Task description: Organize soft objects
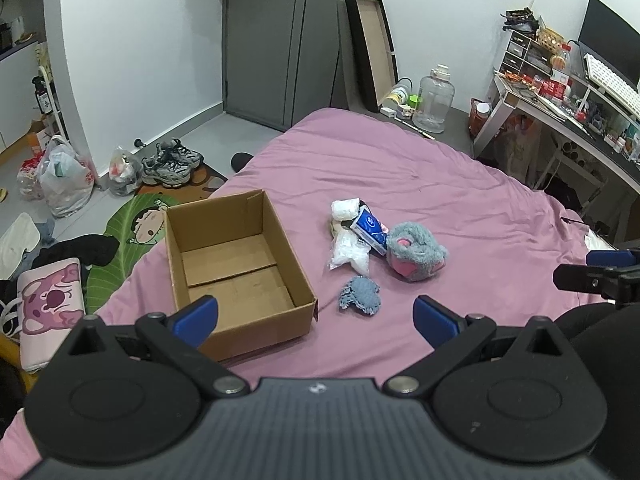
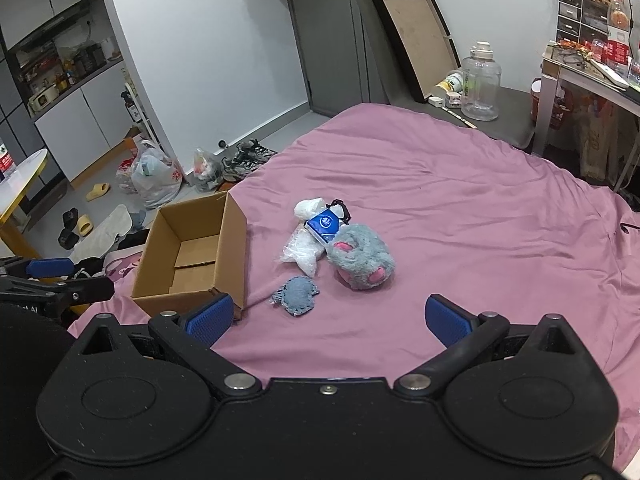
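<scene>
Both wrist cameras look forward and down over a pink bed (image 1: 400, 168) toward the door. The left view sits closer to the box (image 1: 236, 264); the right view, further right, shares the box (image 2: 192, 256), the soft pile and the bed.

My bedroom: white walls, a grey door (image 1: 276, 40), grey floor, a pink-sheeted bed (image 1: 400, 168), a cluttered white desk (image 1: 560, 116) to the right, sneakers (image 1: 172, 162) by the wall.
</scene>
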The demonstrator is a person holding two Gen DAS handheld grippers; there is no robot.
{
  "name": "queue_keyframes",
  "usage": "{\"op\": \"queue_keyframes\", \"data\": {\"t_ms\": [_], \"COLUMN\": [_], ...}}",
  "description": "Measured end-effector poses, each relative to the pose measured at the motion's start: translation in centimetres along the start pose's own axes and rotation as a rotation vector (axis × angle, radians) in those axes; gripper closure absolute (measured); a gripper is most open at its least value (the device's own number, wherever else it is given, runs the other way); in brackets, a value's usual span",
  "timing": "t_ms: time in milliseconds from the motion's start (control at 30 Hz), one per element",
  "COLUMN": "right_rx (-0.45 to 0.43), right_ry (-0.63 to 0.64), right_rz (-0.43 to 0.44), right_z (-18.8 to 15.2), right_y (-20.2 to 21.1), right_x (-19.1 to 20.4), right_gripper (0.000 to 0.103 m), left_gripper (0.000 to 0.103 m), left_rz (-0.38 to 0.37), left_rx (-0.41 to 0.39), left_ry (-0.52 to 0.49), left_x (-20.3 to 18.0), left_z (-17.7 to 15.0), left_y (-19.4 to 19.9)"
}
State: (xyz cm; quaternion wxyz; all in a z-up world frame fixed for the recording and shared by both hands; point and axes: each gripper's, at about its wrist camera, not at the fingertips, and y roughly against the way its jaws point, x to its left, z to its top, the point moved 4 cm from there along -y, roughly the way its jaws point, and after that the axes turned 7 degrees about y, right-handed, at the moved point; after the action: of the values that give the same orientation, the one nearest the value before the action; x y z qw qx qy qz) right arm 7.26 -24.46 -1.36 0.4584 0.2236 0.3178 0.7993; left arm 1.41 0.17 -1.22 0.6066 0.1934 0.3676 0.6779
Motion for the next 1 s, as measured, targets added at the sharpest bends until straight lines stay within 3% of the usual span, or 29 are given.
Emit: {"op": "queue_keyframes", "data": {"t_ms": [1000], "right_rx": [-0.013], "right_ry": [0.003], "right_rz": [0.010], "right_z": [0.75], "right_y": [0.66], "right_x": [0.02], "right_gripper": [0.000], "left_gripper": [0.000], "left_rz": [0.006], "left_rx": [-0.032], "left_ry": [-0.002], "left_x": [-0.44], "left_z": [0.76], "left_y": [0.77]}}
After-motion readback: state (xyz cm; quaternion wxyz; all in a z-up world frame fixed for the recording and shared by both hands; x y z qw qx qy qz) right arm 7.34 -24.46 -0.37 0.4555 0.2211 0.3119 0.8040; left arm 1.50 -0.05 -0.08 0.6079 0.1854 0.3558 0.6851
